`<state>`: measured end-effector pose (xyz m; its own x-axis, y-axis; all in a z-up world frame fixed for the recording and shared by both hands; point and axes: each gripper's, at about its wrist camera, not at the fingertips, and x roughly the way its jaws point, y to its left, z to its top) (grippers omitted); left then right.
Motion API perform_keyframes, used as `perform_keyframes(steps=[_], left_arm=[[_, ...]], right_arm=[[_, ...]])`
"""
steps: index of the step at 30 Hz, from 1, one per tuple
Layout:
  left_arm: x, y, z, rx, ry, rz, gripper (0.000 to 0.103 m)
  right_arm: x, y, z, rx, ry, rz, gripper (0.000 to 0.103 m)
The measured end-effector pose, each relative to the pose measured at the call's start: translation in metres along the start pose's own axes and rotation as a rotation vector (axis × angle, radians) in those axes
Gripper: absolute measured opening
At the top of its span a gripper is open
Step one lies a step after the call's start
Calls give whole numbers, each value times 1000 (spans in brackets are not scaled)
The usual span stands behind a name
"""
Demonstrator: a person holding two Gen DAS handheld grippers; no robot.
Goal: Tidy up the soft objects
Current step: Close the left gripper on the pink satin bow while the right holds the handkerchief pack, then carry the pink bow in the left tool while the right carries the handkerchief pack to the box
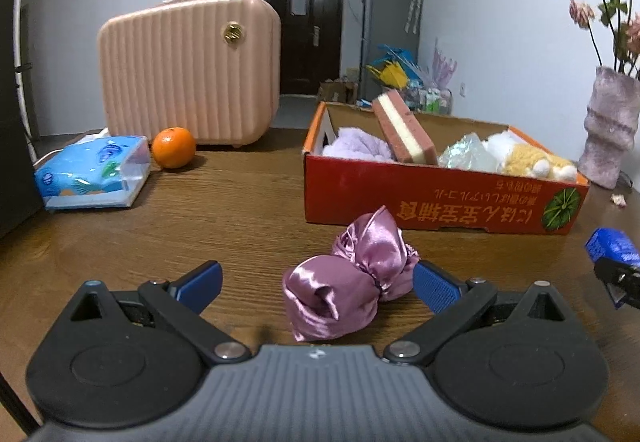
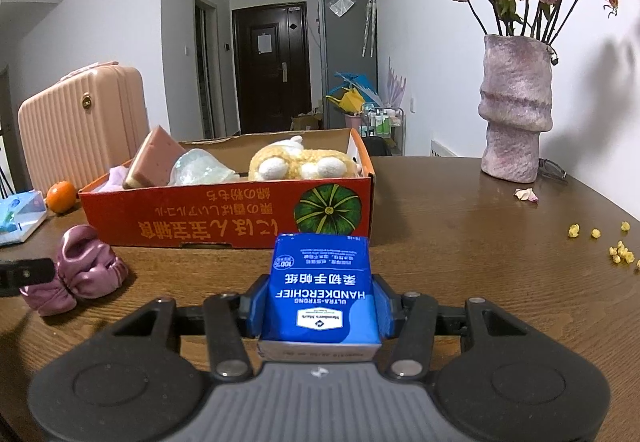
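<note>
- our left gripper (image 1: 316,284) is wide apart, both blue pads clear, hanging low over the wood table (image 1: 224,210)
- the satin scrunchie (image 1: 352,278) sits on the table between those fingers. its right end looks right up against the right pad (image 1: 436,286), can't tell if it's really touching; the left pad is well apart from it
- our right gripper (image 2: 320,306) is clamped on a blue hankie pack (image 2: 320,290), pads pressing both sides, print upside down to us
- in the left view that pack and gripper tip peek in at 3 o'clock, near the box corner
- the red box (image 1: 432,202) is at 12 to 1 o'clock past the scrunchie, open top, just beyond it but apart
- in the box, left to right: a lilac cloth (image 1: 356,146), a pink and cream sponge (image 1: 404,130) leaning tilted, a crinkly clear bag (image 1: 468,156), a yellow plush (image 1: 532,160)
- from the right view the box is at 12 o'clock, right behind the pack, and the scrunchie is at 9 o'clock
- tissue pack (image 1: 92,174) at 10 o'clock in the left view, with an orange (image 1: 174,147) just beside it
- pink case (image 1: 188,70) stands upright behind the orange
- vase (image 2: 516,106) with dried roses at 2 o'clock in the right view, a petal (image 2: 526,194) near its foot, some yellow crumbs (image 2: 620,254) at 3 o'clock
</note>
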<state>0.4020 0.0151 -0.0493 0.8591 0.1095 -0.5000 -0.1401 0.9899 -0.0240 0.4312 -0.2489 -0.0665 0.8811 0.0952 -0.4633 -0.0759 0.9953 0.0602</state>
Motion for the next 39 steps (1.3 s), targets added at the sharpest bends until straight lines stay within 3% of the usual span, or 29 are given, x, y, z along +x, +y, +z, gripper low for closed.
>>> perform_keyframes(steps=[20,30,39], left_arm=[[55,-13,4,105,134,-81,103],[55,-21,1,124,154,-149,49],[39,-33,0,139,84,-121,44]], right_arm=[[2,4,-1,-18,-1,-2,51],[2,5,-1,-26,-5,7,51],[0,7,0,-34,-13,25,51]])
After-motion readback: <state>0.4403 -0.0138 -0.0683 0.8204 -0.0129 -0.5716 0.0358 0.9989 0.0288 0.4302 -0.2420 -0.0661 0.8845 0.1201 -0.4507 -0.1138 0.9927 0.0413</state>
